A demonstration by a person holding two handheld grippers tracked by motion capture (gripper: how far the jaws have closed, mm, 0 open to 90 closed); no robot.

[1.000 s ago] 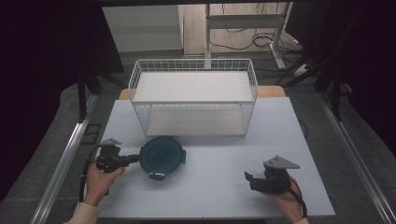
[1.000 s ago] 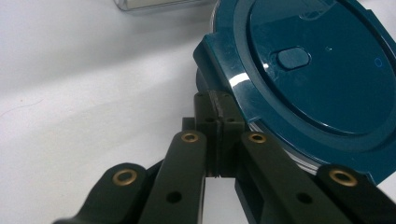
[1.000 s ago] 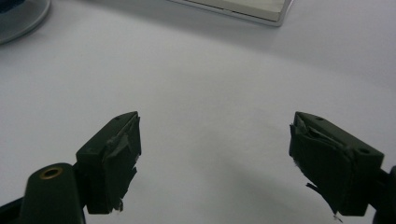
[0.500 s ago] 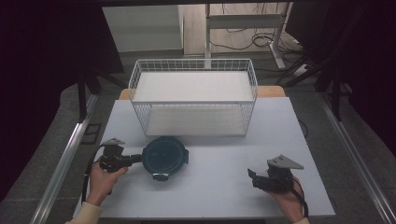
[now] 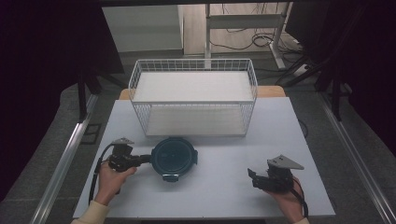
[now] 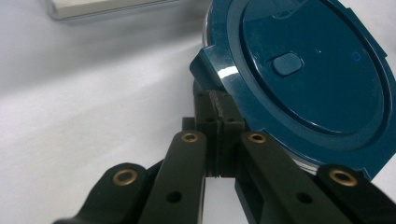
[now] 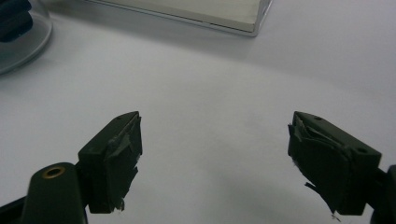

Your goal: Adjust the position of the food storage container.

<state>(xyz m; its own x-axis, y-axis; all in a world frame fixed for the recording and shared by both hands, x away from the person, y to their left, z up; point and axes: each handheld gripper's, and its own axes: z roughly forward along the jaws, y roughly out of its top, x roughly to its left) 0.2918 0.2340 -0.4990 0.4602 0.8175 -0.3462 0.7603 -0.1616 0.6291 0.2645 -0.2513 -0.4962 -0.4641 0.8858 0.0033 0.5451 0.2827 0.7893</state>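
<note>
One white table (image 5: 224,196) carries everything here. On its far half stands one white wire basket (image 5: 194,100), a two-level rack with a white board on the upper level and another at its base; a corner of the lower board shows at the top of the left gripper view (image 6: 107,7) and of the right gripper view (image 7: 187,11).

Just in front of the basket, left of the table's middle, lies one round dark blue lid (image 5: 173,157), flat on the table with its top side up. It has latch tabs on its rim, one pointing towards the person and one on its right edge. In the left gripper view the lid (image 6: 308,74) shows a small oval button at its centre and a clear rim below the blue edge.

Two grippers are in play, one in each of the person's two hands. The left gripper (image 5: 145,159) lies low at the lid's left edge, held by the left hand (image 5: 109,179); its jaws are pressed together, tips meeting right at the lid's rim beside a tab (image 6: 217,100). Whether they pinch any part of the lid cannot be told.

The right gripper (image 5: 252,176) rests near the table's front right, well apart from the lid, in the right hand (image 5: 289,198). Its jaws (image 7: 215,158) stand wide apart over bare table, nothing between them.
</note>
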